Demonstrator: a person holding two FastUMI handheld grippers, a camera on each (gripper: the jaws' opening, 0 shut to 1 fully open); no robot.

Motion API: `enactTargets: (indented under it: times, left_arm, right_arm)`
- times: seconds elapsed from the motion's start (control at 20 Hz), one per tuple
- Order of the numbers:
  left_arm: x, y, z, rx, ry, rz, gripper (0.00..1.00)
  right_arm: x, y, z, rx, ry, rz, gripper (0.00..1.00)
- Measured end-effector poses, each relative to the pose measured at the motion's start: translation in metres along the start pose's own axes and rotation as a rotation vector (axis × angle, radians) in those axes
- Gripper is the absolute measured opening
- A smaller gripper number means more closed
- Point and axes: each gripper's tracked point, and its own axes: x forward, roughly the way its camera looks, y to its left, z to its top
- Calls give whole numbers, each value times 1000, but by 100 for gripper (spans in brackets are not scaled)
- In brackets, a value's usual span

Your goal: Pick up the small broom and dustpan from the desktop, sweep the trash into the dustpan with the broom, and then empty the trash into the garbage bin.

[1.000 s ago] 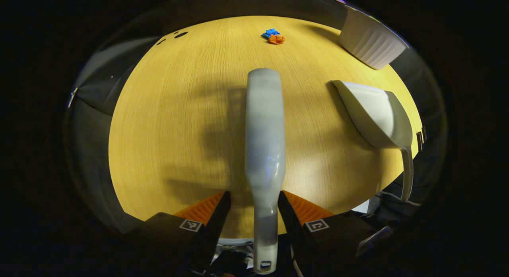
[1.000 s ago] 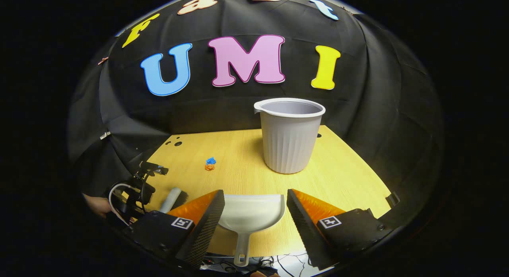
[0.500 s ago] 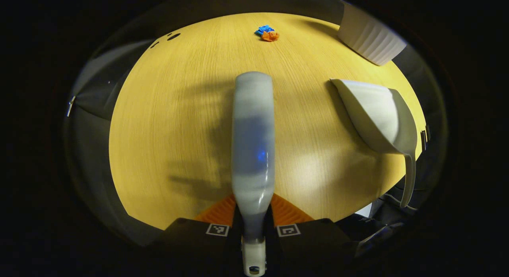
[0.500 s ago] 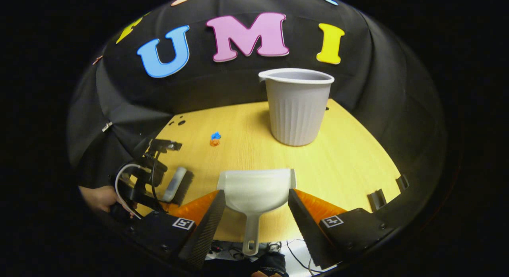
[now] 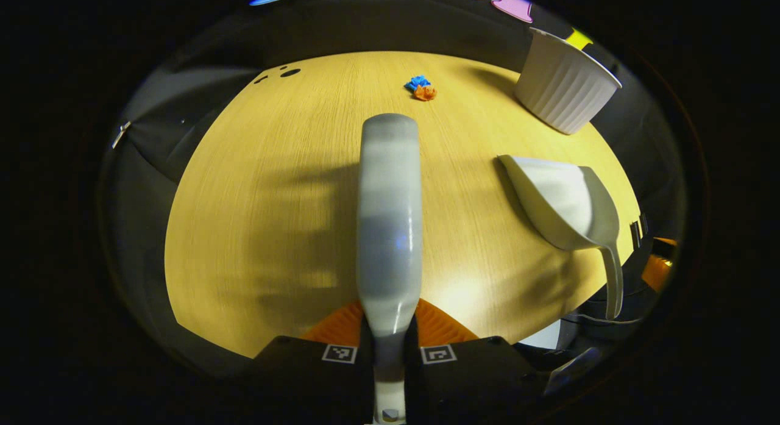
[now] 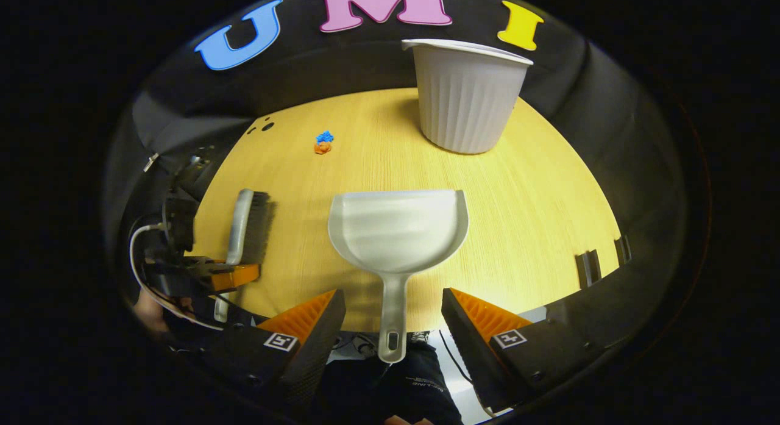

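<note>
Open desktop between dustpan and trash; passage free. Garbage bin blocks far right. Broom lies left of dustpan, narrow gap between.

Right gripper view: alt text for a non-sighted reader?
The open right gripper hovers with its fingers on either side of the white dustpan's handle on the wooden desktop. Beyond stand the ribbed garbage bin and blue-orange trash; the left gripper grips the broom.

The left tongs, open a second ago, now clamp the grey plastic broom's handle; the open right tongs now straddle the white plastic dustpan's handle.
</note>
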Motion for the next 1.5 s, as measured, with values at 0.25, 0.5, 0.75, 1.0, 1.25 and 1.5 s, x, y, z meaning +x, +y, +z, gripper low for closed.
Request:
enactTargets:
  times: [0.25, 0.5, 0.75, 1.0, 1.25, 1.5]
  left_arm:
    - [-29, 6, 8, 31, -68, -22, 23]
    - [-52, 13, 22, 116, -142, -13, 24]
    - [-55, 1, 14, 93, -143, -85, 23]
    - [-48, 10, 15, 0, -131, -90, 23]
    - [-39, 35, 32, -21, -134, -27, 23]
    - [-24, 51, 55, -24, -112, 29, 23]
  right_arm:
    - [29, -1, -18, 83, 70, -34, 99]
    - [62, -10, -36, 108, 139, -100, 99]
    - [87, -10, -28, 78, 138, -143, 99]
    - [107, -2, -31, 20, 157, -138, 88]
    - [117, -2, -34, -14, 167, -95, 63]
    - [115, -4, -37, -76, 240, -6, 38]
